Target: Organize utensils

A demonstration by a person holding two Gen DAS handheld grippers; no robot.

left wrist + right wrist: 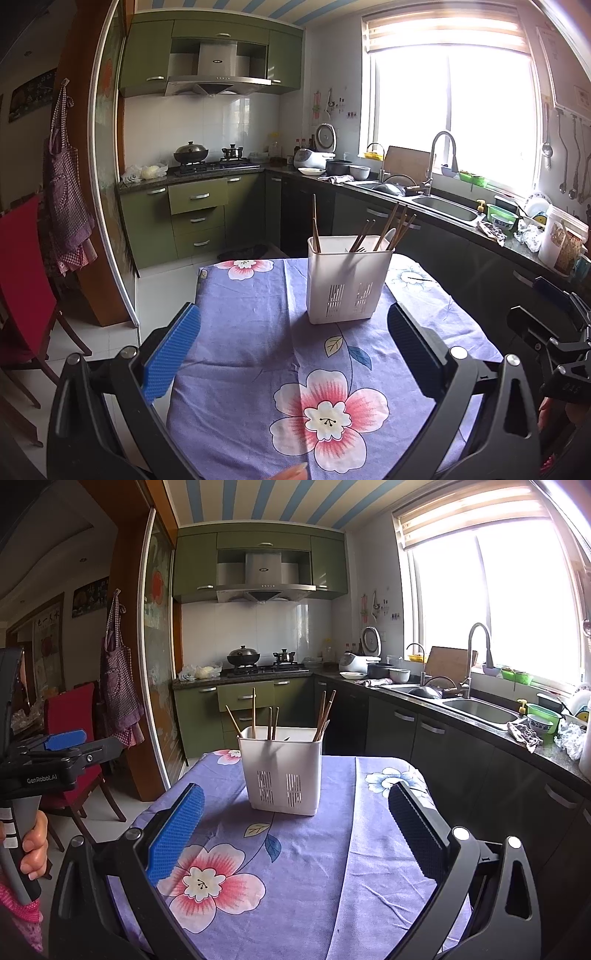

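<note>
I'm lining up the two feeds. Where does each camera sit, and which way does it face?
Left wrist: on the open left claw, facing the white utensil holder and sink counter; right claw at its right edge.
Right wrist: on the open right claw, facing the holder; left claw and a hand at left.
Shared: holder, chopsticks, floral tablecloth.

A white plastic holder [347, 280] stands upright on the surface [251, 332], towards its far end. Its lower front has two groups of vertical slots. Brown wooden chopsticks [397, 225] stand in it, some upright at the left, others leaning right. Something pale also pokes above the rim; unclear what.
</note>
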